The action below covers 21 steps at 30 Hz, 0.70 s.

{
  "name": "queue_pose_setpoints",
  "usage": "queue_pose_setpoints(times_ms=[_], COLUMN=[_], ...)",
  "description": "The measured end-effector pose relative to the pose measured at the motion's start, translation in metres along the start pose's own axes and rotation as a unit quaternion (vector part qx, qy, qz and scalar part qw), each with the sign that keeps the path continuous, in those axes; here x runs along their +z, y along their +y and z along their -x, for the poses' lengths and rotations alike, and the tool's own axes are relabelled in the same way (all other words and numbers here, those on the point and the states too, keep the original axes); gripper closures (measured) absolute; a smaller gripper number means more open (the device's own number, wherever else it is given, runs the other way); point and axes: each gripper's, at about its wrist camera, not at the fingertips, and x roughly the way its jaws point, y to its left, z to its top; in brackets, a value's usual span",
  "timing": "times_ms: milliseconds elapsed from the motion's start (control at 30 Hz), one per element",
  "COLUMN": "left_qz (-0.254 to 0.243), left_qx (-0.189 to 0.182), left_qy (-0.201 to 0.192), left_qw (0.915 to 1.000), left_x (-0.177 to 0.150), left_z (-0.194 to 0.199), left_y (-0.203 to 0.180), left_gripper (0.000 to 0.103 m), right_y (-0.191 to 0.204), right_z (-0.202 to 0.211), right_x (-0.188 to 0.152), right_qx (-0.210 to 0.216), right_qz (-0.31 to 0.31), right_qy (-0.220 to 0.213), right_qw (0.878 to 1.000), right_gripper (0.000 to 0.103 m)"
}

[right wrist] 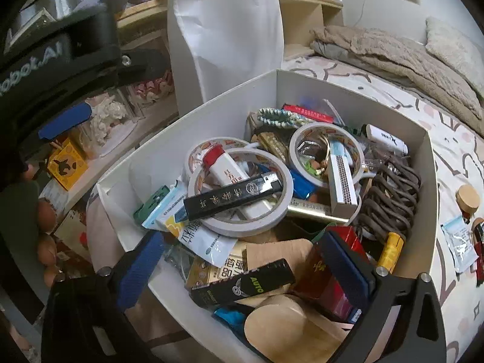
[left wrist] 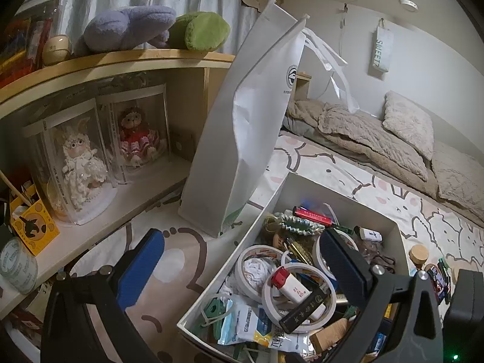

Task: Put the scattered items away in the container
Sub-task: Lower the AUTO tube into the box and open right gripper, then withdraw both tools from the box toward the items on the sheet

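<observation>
A white open box (left wrist: 273,199) (right wrist: 211,109) stands on the patterned bedsheet, heaped with tape rolls (right wrist: 242,181), lighters, sachets, a brown cord bundle (right wrist: 390,196) and other small items. My left gripper (left wrist: 242,260) is open and empty, straddling the box's left wall. My right gripper (right wrist: 242,260) is open and empty, low over the box's near side above a black lighter (right wrist: 245,281) and a red pack (right wrist: 335,272). A few items lie outside the box at its right: a wooden-lidded jar (right wrist: 469,201), a sachet (right wrist: 458,242) and a small dark-red item (right wrist: 479,242).
A tall white paper bag (left wrist: 242,127) stands just behind the box. A wooden shelf (left wrist: 121,205) with boxed dolls and plush toys is to the left. Rumpled blankets and pillows (left wrist: 393,133) lie along the wall at the far right.
</observation>
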Motion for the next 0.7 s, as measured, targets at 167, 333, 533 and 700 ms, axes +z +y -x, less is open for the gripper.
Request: queue_pose_setpoints(times_ms=[167, 333, 533, 700], left_qz=[-0.004, -0.015, -0.019, -0.022], left_qx=[0.007, 0.012, 0.014, 0.018], left_qy=[0.000, 0.005, 0.003, 0.002], left_qw=[1.0000, 0.9998, 0.9997, 0.9996], left_x=[0.000, -0.001, -0.001, -0.001], left_z=[-0.001, -0.003, -0.001, 0.000], left_y=[-0.001, -0.004, -0.007, -0.009], left_gripper=[0.000, 0.000, 0.000, 0.000], right_y=[-0.001, -0.002, -0.006, -0.013], right_z=[0.003, 0.005, 0.009, 0.017], right_x=[0.000, 0.001, 0.002, 0.003], right_qx=[0.001, -0.002, -0.007, -0.007], right_qz=[0.000, 0.000, 0.000, -0.006], right_qy=[-0.005, -0.009, -0.012, -0.024], right_qw=[1.000, 1.000, 1.000, 1.000], right_gripper=[0.000, 0.000, 0.000, 0.000])
